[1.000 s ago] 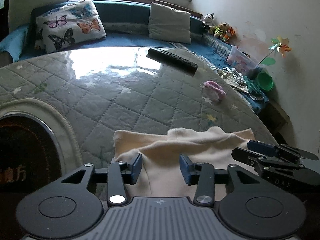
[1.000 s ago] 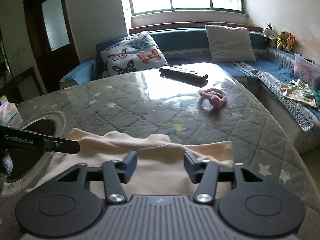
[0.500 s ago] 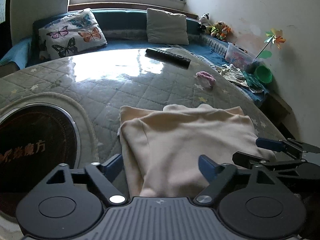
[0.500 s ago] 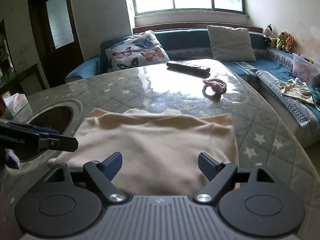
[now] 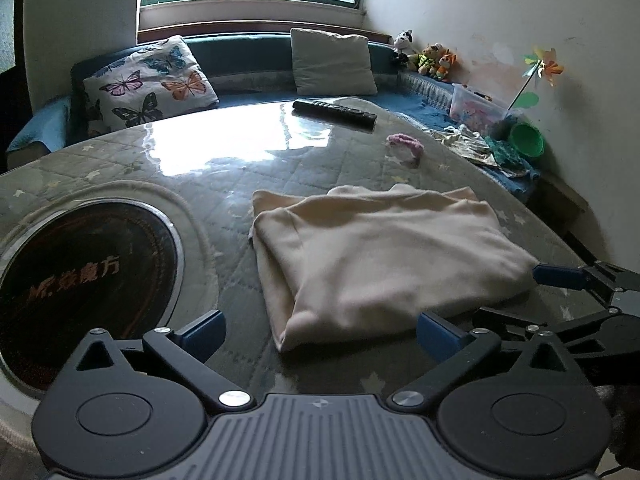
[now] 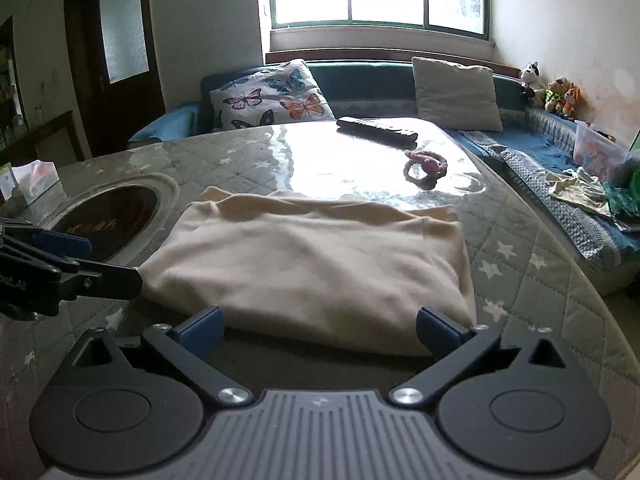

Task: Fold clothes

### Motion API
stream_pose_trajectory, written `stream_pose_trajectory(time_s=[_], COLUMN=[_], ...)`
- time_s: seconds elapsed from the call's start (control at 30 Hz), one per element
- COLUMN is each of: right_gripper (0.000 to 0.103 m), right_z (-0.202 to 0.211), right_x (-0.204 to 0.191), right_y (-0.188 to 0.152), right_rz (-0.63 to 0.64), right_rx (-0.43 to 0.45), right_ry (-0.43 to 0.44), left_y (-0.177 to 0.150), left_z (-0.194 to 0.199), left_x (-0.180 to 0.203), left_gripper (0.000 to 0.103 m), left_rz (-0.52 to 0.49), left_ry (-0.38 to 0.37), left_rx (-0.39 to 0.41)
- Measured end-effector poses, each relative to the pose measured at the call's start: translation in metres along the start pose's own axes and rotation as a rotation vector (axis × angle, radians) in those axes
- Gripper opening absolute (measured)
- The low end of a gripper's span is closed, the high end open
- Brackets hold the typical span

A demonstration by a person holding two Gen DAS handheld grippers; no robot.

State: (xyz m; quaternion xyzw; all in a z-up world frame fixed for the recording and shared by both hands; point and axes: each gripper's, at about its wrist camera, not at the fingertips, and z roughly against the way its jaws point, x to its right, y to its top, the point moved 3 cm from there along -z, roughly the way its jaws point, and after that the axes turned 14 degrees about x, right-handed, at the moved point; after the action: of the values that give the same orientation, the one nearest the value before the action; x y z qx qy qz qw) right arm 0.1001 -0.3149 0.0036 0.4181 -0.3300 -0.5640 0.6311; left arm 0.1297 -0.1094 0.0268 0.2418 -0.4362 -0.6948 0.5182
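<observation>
Folded cream garment (image 5: 384, 256) lay flat at the surface's (image 5: 240, 160) near edge; left claw (image 5: 318, 330) and right claw (image 6: 318, 326) both gaped wide, holding nothing.

round dark plate (image 5: 80, 280) — Chinese characters, partly legible | left tongs (image 6: 60, 264) — "bot.AI" fragment

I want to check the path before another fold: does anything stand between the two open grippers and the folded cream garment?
Nothing visible does. The folded cream garment lies directly ahead of the right gripper and left gripper, both open. The pink hair tie and black remote control lie beyond it.
</observation>
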Motion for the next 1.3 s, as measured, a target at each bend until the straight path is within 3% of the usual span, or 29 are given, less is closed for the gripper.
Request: stream_pose_trajectory(time_s=[1.3], right_gripper=[0.103], right_z=[0.047], right_x=[-0.037], right_y=[-0.049], right_rz=[-0.024], right_rx=[-0.012], right_ry=[-0.129], left_y=[-0.05], left_z=[0.058], left_x=[-0.01], left_gripper=[0.103], left_rz=[-0.039], left_ry=[0.079], left_rx=[0.031])
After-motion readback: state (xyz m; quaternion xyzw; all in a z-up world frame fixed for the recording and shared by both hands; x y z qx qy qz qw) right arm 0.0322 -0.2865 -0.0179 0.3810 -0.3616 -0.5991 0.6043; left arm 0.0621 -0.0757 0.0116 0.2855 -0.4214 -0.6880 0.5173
